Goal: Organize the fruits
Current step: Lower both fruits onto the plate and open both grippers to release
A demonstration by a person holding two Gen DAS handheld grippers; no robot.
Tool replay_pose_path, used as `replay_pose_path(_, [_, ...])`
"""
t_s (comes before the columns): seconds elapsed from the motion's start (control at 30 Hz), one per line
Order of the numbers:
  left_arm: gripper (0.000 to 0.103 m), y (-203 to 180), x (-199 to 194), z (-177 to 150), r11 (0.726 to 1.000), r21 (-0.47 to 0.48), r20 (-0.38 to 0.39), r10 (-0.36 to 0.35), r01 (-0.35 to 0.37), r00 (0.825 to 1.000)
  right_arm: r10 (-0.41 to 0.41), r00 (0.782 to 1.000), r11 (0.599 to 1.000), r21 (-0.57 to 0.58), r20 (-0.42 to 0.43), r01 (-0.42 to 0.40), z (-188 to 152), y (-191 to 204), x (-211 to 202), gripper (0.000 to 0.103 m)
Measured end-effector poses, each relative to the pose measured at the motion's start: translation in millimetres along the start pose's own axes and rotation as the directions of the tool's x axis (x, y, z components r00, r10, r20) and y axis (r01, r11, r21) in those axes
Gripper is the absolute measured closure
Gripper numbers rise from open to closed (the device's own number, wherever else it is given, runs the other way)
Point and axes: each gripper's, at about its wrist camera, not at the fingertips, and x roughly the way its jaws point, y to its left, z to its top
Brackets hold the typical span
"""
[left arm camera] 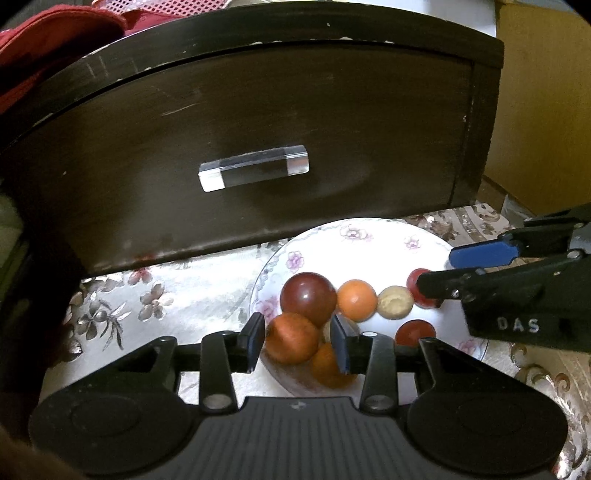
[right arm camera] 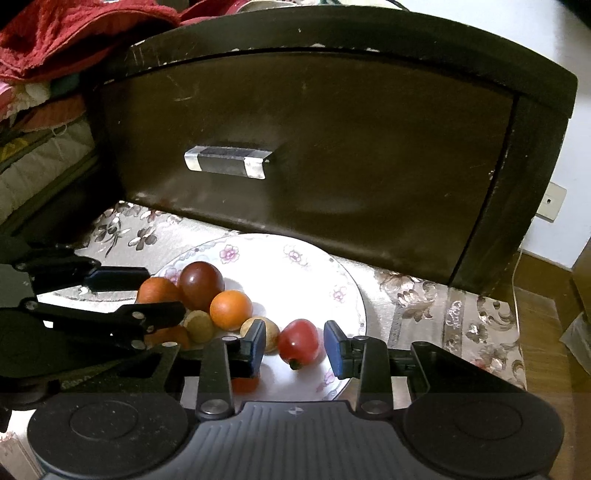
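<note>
A flowered white plate [left arm camera: 354,236] [right arm camera: 295,266] on a patterned cloth holds several small fruits. My left gripper [left arm camera: 297,345] straddles an orange fruit [left arm camera: 291,338]; its jaws are opening and the right pad stands off the fruit. A dark red ball [left arm camera: 308,299], a smaller orange [left arm camera: 356,299] and a tan fruit [left arm camera: 395,302] lie just beyond. My right gripper [right arm camera: 295,350] is open around a red fruit [right arm camera: 299,341], with a gap on each side. Each gripper shows in the other's view: the right gripper [left arm camera: 436,271] and the left gripper [right arm camera: 164,293].
A dark wooden drawer front [left arm camera: 258,129] with a clear handle [left arm camera: 253,168] rises right behind the plate. Red fabric [right arm camera: 74,33] is piled at the upper left. The floral cloth [right arm camera: 461,317] ends at the right, where the wooden floor [right arm camera: 543,350] shows.
</note>
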Motion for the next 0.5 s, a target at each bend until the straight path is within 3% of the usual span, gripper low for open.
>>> replay_pose_path(0.37, [0.058, 5.1, -25.0, -11.4, 0.999, -0.048, 0.015, -0.003, 0.004, 1.000, -0.004, 1.000, 1.000, 0.019, 0.016, 0.004, 0.5, 2.9, -16.7, 0.072])
replay_pose_path(0.5, [0.052, 5.5, -41.9, -22.2, 0.996, -0.089, 0.020, -0.001, 0.003, 1.000, -0.006, 1.000, 1.000, 0.030, 0.015, 0.005, -3.4, 8.0, -28.2, 0.071])
